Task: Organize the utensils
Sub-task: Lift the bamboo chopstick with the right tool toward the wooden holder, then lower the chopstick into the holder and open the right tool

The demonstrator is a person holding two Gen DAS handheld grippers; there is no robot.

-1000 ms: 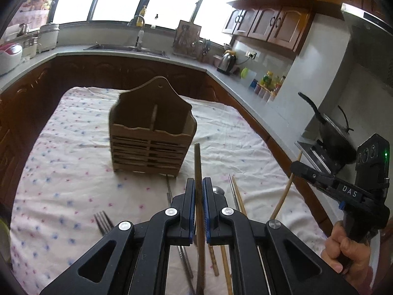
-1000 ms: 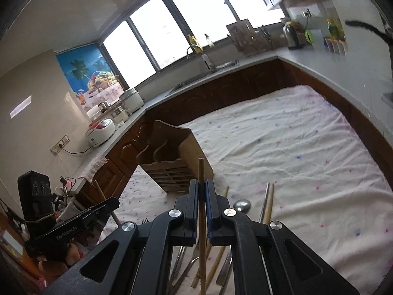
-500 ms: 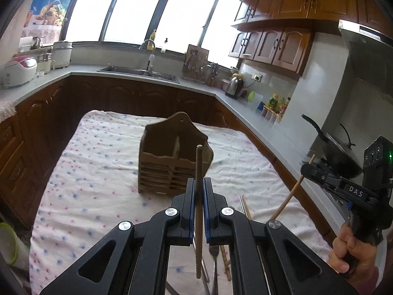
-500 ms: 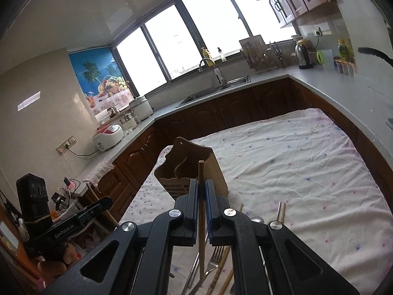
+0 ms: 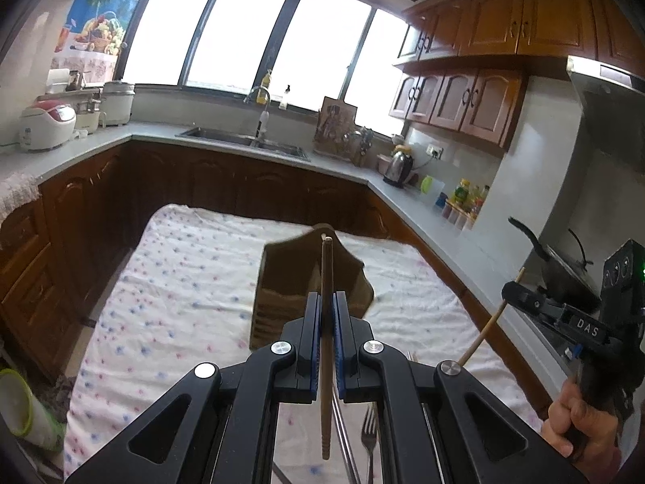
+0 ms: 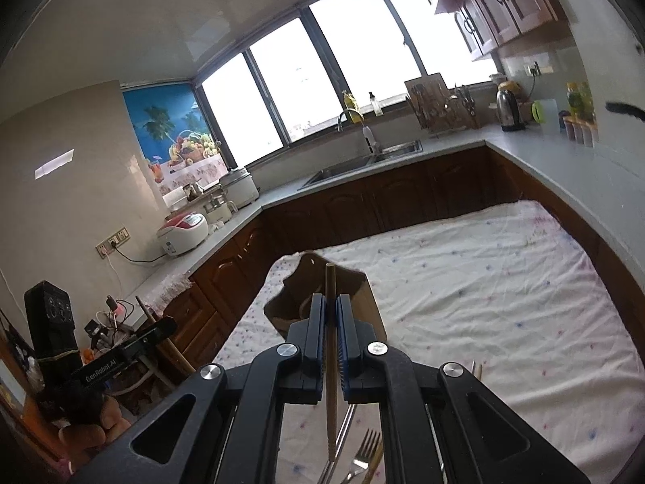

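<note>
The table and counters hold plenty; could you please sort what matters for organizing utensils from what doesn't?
Job: left gripper and right gripper, each clamping a chopstick; wooden holder; fork.
Lying about: kettle, rice cooker, pan.

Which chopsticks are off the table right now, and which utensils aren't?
Two: the chopstick clamped in the left gripper and the one in the right gripper. The fork lies on the tablecloth.

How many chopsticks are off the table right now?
2: one in the left tongs, chopstick; one in the right tongs, chopstick. Others on the cloth are partly hidden.
</note>
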